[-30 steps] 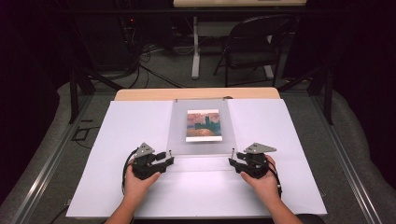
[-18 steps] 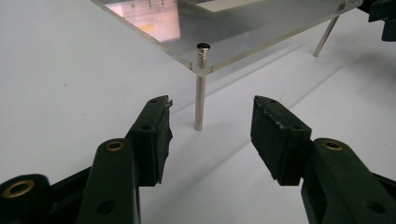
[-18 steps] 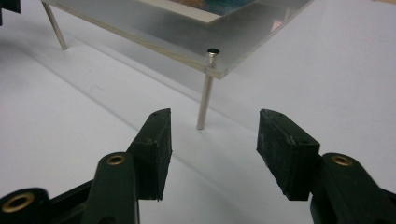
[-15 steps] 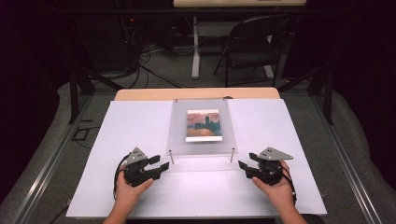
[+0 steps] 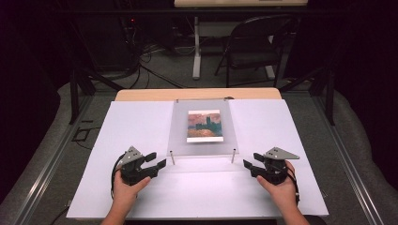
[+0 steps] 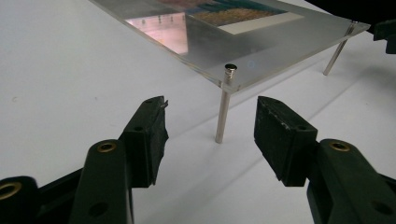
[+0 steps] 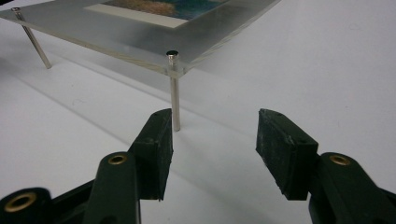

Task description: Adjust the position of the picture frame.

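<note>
High view: clear acrylic panel (image 5: 202, 126) with a picture (image 5: 204, 125) under it stands on metal pins mid-table on the white sheet (image 5: 141, 117). I see the left gripper (image 5: 158, 161) just off the near-left pin (image 5: 172, 157), and the right gripper (image 5: 246, 165) just off the near-right pin (image 5: 233, 155). Both sets of jaws have just been opening and stand spread, nothing between the pads, neither touching the panel.
</note>
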